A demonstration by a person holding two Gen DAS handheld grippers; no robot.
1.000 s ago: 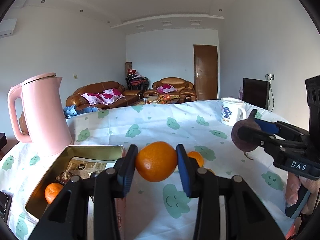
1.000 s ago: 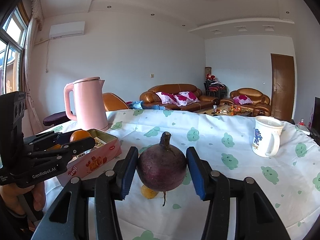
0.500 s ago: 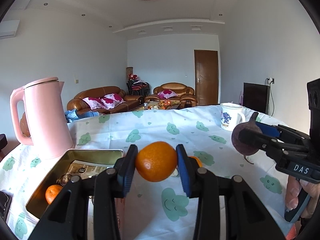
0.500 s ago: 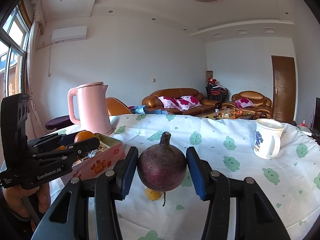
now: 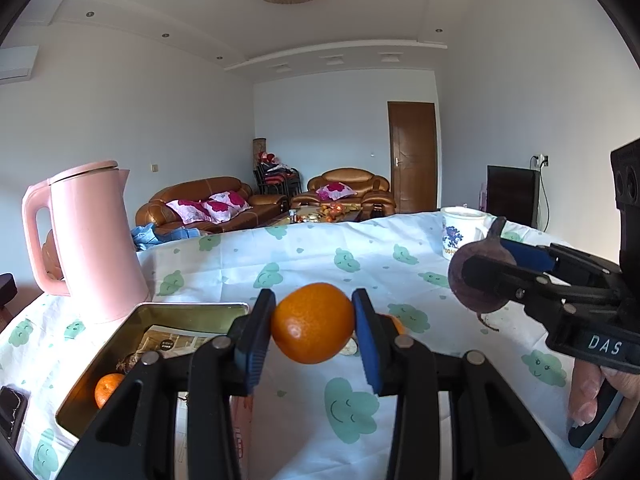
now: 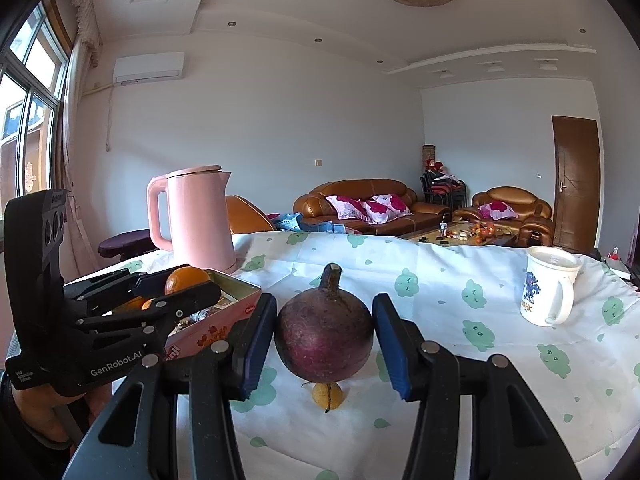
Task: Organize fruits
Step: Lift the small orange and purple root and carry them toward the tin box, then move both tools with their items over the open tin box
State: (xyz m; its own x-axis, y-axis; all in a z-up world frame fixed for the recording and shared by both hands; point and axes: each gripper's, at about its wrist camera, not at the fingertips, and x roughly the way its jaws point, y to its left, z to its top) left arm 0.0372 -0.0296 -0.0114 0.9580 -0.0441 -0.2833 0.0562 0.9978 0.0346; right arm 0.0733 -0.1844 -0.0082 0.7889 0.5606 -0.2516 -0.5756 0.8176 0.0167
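The left gripper [image 5: 313, 326] pointed slightly downward across the table [image 5: 304, 256], its 2 blue pads closed part-way and pressing on either side of an orange [image 5: 313, 323], which hung clear of the cloth between them. Just left of and below its fingers sat an open tin [image 5: 188, 308] with a second small orange [image 5: 107, 388] lying in its near corner. A pink kettle [image 5: 94, 240] stood upright beyond the tin, to the left of the fingers. Another small orange fruit [image 5: 396, 322] lay on the cloth just behind the right finger.

The right gripper [image 6: 324, 334] was held at much the same shallow downward tilt, its 2 pads clamped on the sides of a dark purple beet [image 6: 324, 336], stem up, lifted off the cloth. Directly beneath the beet, between the fingers, a small yellow fruit [image 6: 328, 396] rested on the table. A white mug [image 6: 546, 290] stood well apart to the right of the fingers.

In the left wrist view, a hand [image 5: 600, 396] gripped the right tool's handle at the lower right edge. Both tools sat side by side, the left one over the tin's near edge.
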